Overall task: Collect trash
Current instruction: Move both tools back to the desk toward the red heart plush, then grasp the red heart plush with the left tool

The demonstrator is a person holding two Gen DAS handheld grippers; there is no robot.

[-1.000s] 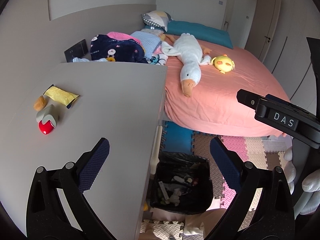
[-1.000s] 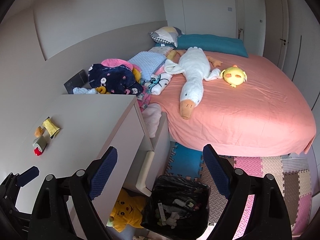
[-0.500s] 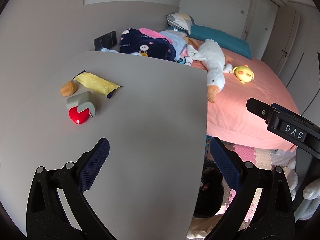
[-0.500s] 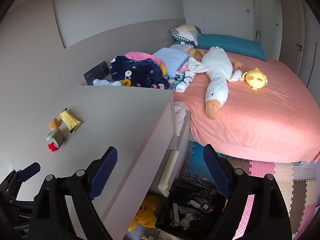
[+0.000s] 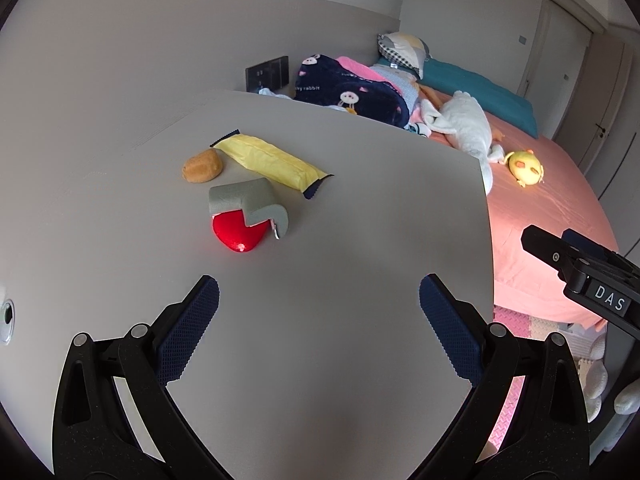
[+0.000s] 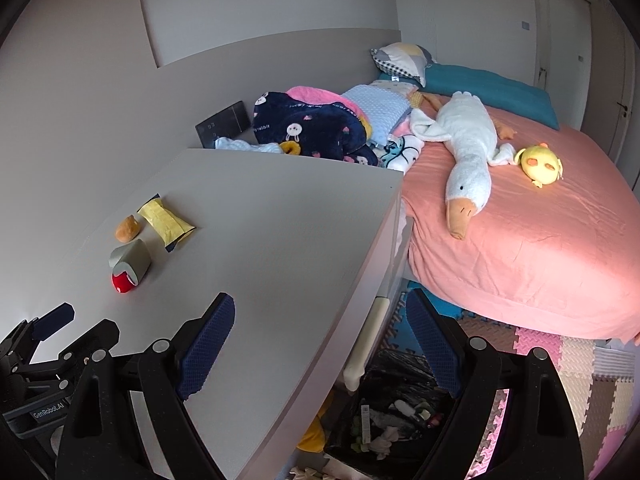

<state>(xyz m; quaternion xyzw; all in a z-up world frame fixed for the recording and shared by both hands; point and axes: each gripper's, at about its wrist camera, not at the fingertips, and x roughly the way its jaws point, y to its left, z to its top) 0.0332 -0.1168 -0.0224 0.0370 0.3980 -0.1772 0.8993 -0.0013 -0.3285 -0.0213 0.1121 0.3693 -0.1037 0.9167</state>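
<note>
Left wrist view: the left gripper [image 5: 319,312] hangs over the grey desk [image 5: 360,240] with its jaws spread wide and nothing between them; ahead lie four scraps close together: a yellow wrapper [image 5: 272,160], an orange lump [image 5: 203,165], a grey foam corner [image 5: 250,204] and, partly under it, a red piece [image 5: 238,234]; a second ago this view looked over the desk edge at the bin, and the scraps now sit nearer and more central, which suggests a pick-up is next.

Right wrist view: the right gripper [image 6: 320,340] straddles the desk's front edge, jaws likewise wide and empty; the black trash bin [image 6: 400,420], already holding litter, has slid toward the lower frame; the scraps remain well to its left.
</note>
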